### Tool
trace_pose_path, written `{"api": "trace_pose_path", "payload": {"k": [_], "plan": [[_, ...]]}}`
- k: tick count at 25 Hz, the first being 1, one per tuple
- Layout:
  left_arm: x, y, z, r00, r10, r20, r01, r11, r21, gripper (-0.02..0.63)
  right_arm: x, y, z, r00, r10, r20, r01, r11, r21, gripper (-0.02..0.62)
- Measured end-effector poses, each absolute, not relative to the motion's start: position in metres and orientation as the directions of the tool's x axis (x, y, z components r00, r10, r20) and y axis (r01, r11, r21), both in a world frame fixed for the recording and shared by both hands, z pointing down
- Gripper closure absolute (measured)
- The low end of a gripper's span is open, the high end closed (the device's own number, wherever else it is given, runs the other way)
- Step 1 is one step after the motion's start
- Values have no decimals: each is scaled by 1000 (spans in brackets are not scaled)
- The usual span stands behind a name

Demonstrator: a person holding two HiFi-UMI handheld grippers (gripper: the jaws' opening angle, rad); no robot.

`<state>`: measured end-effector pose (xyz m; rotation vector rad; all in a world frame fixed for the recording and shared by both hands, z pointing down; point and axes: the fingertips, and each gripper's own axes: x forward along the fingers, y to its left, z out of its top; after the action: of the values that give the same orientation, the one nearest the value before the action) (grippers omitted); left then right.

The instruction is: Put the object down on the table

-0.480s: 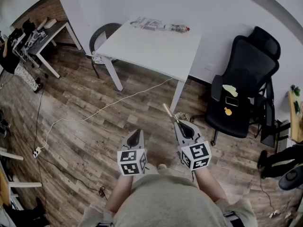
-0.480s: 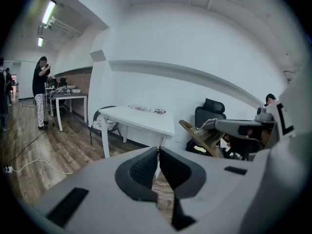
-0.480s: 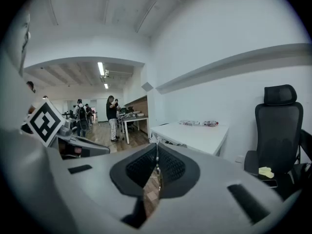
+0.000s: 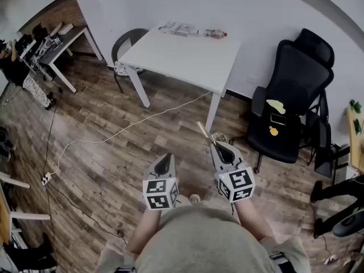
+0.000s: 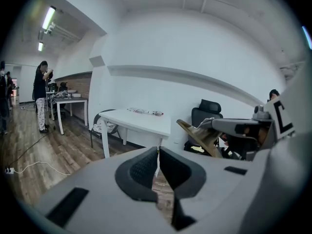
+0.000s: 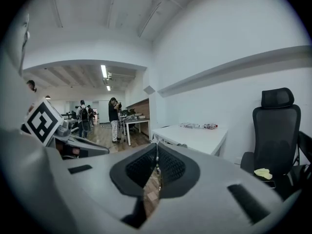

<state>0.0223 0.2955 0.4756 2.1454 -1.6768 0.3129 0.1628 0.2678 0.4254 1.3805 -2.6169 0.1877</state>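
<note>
In the head view, the right gripper (image 4: 216,145) is clamped on one end of a flat tan stick (image 4: 202,132). The stick pokes out toward the white table (image 4: 187,53) but is well short of it, over the wood floor. The left gripper (image 4: 164,162) is farther from the table and carries nothing. If the right claw lets go here, I think the stick would drop on the floor and miss the table. It could also bump the table's edge on the way in, since it sticks out so far. The left gripper view shows its own jaws pressed together with nothing between them. It also shows the stick's wide, flat side from beside it, tilted up toward the table, which the head view does not. The right gripper view shows only the stick's thin edge (image 6: 156,165) pinched between the pads, with the table straight ahead.
</note>
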Motion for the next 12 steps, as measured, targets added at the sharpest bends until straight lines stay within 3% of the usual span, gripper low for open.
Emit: {"api": "trace_pose_path", "payload": {"k": [12], "plan": [[30, 294, 473, 238, -889, 390, -969, -190, 158, 591, 165, 265, 424, -586, -787, 193, -806, 591, -36, 586]]}}
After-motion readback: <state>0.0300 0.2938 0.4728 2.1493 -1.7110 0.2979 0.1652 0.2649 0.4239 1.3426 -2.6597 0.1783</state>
